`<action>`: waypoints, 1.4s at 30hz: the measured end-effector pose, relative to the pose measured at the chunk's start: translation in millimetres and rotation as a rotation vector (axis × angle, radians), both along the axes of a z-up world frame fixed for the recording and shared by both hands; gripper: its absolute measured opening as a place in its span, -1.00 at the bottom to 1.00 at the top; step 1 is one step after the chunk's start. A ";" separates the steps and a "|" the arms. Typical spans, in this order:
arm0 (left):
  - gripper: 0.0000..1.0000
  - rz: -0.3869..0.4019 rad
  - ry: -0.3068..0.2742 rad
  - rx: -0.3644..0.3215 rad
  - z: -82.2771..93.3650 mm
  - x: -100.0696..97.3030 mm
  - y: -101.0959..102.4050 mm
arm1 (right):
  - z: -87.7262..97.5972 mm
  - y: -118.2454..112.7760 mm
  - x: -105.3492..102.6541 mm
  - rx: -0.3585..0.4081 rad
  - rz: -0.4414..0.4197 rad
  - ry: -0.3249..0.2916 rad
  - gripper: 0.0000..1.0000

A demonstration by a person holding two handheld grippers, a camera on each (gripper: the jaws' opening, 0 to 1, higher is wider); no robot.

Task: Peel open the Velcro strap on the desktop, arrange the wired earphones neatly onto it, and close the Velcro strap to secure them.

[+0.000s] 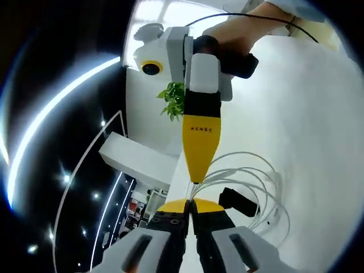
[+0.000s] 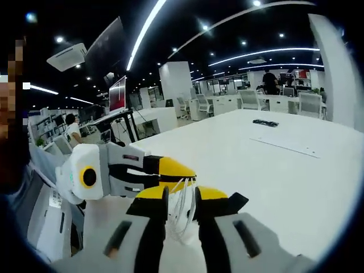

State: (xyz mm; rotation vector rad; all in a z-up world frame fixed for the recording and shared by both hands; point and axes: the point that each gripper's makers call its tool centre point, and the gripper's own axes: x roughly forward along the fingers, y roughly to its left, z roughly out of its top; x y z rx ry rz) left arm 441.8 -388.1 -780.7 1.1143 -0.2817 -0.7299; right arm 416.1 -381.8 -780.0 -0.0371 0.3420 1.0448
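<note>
Left tool (image 1: 192,209): jaws pressed together on the white earphones (image 1: 250,182) cable, whose loops fan out over the white bench (image 1: 318,114) just ahead and right of its tips. Right tool (image 2: 182,199): jaws slightly parted with the cable strands running between them; whether they actually pinch the cable, cannot tell. The black Velcro strap (image 1: 239,202) lies on the bench just beside the left tool's tips, under the loops.

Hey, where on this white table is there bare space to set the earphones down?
In the right gripper view, the white table lies bare between the right tool and the far dark object. It is crowded near the tool tips, where the left tool, the earphone cable loops and the black strap meet.
</note>
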 end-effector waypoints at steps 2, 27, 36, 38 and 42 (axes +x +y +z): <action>-0.88 0.001 -0.004 0.004 0.6 0.0 0.5 | -0.9 1.9 -0.6 -0.006 0.003 0.003 -0.57; -0.88 -0.003 -0.035 0.047 5.6 1.4 1.0 | -13.9 3.1 13.6 -0.119 0.014 -0.026 -0.65; -0.88 -0.027 0.036 0.051 -5.0 0.2 -3.8 | -18.5 2.5 16.8 -0.182 0.025 -0.081 -0.78; -0.88 -0.035 0.050 0.053 -6.8 0.4 -6.6 | -19.2 2.1 17.2 -0.189 0.026 -0.088 -0.81; -0.88 -0.050 0.088 0.050 -9.9 0.9 -12.8 | -21.3 -1.1 20.1 -0.214 0.021 -0.106 -0.84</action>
